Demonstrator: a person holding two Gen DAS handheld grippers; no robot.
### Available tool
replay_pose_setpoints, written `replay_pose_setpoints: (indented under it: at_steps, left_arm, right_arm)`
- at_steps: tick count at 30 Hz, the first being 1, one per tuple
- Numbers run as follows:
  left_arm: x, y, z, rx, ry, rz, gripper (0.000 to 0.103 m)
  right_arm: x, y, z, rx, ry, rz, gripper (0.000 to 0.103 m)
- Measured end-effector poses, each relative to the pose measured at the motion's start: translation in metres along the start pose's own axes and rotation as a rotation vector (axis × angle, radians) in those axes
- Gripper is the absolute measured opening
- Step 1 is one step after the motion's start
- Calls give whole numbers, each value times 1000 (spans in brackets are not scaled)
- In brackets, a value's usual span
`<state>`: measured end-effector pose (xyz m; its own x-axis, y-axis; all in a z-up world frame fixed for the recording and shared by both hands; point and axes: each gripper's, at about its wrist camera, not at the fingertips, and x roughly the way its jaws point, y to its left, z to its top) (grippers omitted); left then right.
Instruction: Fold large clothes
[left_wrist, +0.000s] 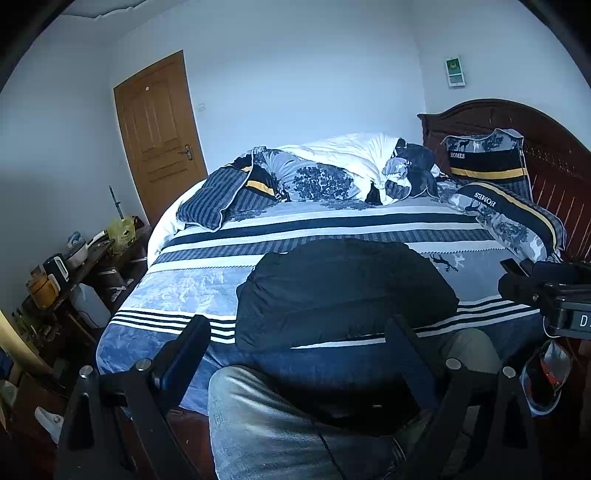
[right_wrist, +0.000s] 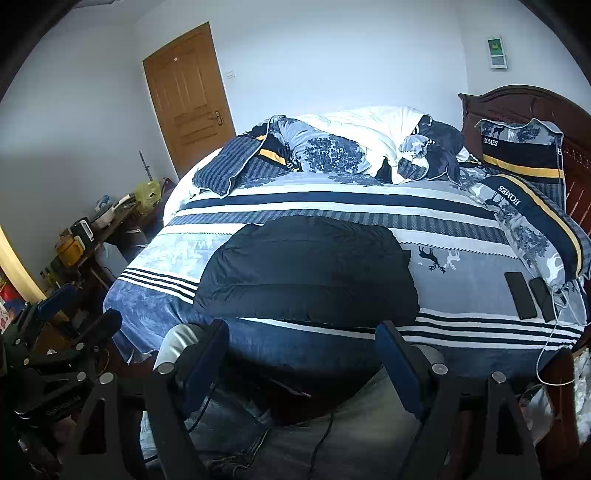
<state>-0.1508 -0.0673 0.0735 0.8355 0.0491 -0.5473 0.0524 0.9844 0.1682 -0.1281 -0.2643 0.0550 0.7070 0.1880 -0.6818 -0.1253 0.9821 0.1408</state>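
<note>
A dark navy padded jacket (left_wrist: 343, 291) lies as a folded, roughly rectangular bundle on the near part of the bed (left_wrist: 177, 291); it also shows in the right wrist view (right_wrist: 306, 269). My left gripper (left_wrist: 299, 350) is open and empty, held back from the jacket above the person's jeans. My right gripper (right_wrist: 303, 354) is open and empty, just short of the jacket's near edge. The right gripper's body shows at the right edge of the left wrist view (left_wrist: 546, 291). The left gripper's body shows at the lower left of the right wrist view (right_wrist: 62, 332).
A rumpled duvet (right_wrist: 351, 144) and two "HOMES" pillows (right_wrist: 521, 151) lie at the bed's far side by the wooden headboard (right_wrist: 524, 99). Two phones (right_wrist: 521, 295) with a white cable lie on the bed's right. A cluttered side table (right_wrist: 92, 232) stands left; a wooden door (right_wrist: 188, 96) is behind.
</note>
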Motion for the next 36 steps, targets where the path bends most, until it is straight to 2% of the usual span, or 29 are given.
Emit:
replay_pose_setpoints:
  at_steps: [36]
  left_arm:
    - [3, 8, -6, -14, 19, 0, 95]
  right_arm:
    - [1, -7, -1, 6, 10, 3, 84]
